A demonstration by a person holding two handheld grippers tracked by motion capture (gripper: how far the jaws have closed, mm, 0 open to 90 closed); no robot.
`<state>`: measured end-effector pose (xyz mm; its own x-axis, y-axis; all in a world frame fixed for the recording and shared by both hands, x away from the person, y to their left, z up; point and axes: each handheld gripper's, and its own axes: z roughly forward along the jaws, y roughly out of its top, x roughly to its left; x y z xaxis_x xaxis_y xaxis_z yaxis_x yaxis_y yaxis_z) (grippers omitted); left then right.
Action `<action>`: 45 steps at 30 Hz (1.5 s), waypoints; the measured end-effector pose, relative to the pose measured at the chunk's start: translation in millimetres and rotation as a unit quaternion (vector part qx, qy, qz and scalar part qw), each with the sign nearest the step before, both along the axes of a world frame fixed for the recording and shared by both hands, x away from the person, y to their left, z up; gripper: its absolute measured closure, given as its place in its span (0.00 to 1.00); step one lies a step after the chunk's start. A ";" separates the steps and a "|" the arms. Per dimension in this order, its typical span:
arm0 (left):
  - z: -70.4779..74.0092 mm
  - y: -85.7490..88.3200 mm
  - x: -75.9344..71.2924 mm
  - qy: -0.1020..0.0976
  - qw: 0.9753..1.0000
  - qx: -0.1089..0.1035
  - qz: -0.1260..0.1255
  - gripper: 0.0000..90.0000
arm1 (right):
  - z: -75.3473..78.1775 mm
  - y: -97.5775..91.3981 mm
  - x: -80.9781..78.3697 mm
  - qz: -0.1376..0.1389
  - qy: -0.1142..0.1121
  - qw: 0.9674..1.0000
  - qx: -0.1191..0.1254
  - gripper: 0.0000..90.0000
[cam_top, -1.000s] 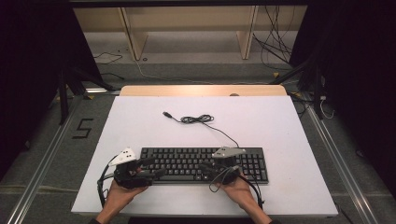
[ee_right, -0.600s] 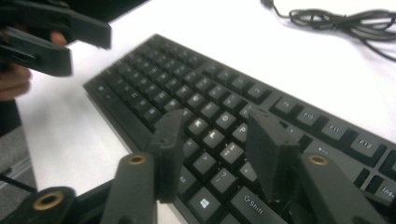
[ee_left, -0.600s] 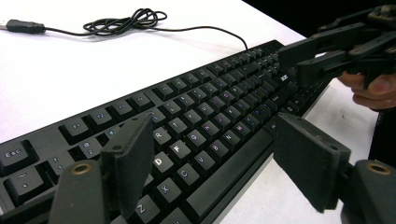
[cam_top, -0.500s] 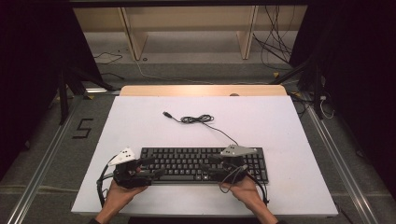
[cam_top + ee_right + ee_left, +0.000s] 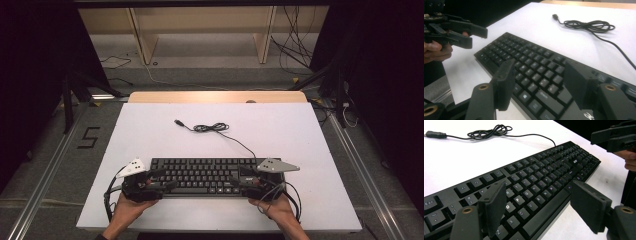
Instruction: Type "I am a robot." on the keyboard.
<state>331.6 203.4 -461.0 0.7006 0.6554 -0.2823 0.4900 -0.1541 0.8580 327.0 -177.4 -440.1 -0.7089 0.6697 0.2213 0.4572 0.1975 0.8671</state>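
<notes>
At the counter's (image 5: 150, 125) near edge, both claws sat released over the keyboard (image 5: 210, 172): left claw (image 5: 537, 207) astride its front edge, right claw (image 5: 539, 82), jaws just opening, nothing between. Regrip both ends evenly, clear of the cable (image 5: 212, 128).

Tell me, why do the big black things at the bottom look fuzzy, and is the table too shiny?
In the left gripper view the jaws sit close to the camera, so they blur, while the keyboard stays sharp; in the right gripper view the near keys soften too; in the high view the white table is evenly lit, without glare, and the surroundings fall dark.
</notes>
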 end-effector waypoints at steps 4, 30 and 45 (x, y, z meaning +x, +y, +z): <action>0.2 -0.5 -0.4 0.000 1.000 0.000 -0.001 0.32 | -0.7 -7.6 -4.8 -0.006 -0.004 1.000 -0.003 0.47; 2.6 1.3 -4.8 -0.003 1.000 -0.009 -0.005 0.30 | -3.2 -42.7 -26.2 -0.043 -0.021 0.999 0.005 0.40; 1.8 0.7 -4.3 -0.002 1.000 -0.008 -0.006 0.30 | -2.5 -42.9 -25.5 -0.050 -0.024 0.998 -0.002 0.38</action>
